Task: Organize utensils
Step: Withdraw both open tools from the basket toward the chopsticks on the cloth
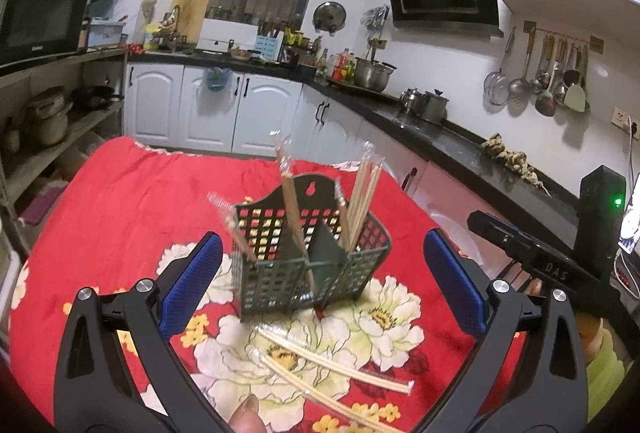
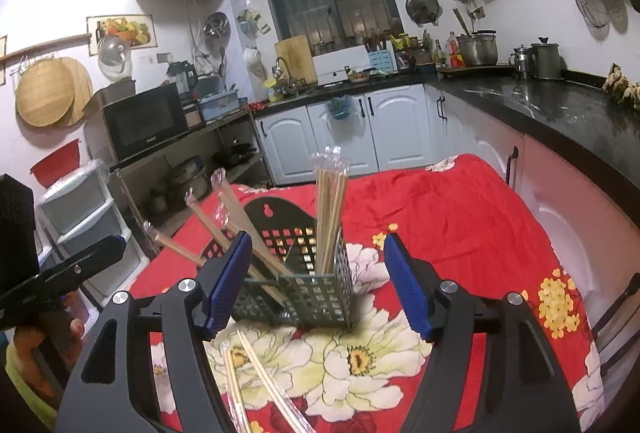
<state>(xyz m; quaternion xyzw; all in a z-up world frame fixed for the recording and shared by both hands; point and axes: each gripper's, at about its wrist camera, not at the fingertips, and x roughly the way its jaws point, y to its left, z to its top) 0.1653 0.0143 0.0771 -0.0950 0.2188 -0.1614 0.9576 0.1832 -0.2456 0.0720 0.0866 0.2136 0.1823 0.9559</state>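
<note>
A dark green slotted utensil holder (image 1: 316, 265) stands on the red floral cloth (image 1: 120, 213). It holds several wrapped chopstick pairs: pale ones (image 1: 364, 201) upright on its right side, darker ones (image 1: 292, 209) leaning on its left. Two wrapped pale pairs (image 1: 332, 365) lie flat on the cloth in front of it. My left gripper (image 1: 320, 289) is open and empty, just short of the holder. In the right wrist view the holder (image 2: 308, 285) sits between the open, empty fingers of my right gripper (image 2: 316, 285), with the loose chopsticks (image 2: 256, 373) below.
The other gripper's black body shows at the right edge (image 1: 552, 265) and at the left edge (image 2: 60, 273). Behind the table are white cabinets (image 1: 208, 113), a black counter (image 1: 460, 141) with pots and a shelf with a microwave (image 1: 40, 21).
</note>
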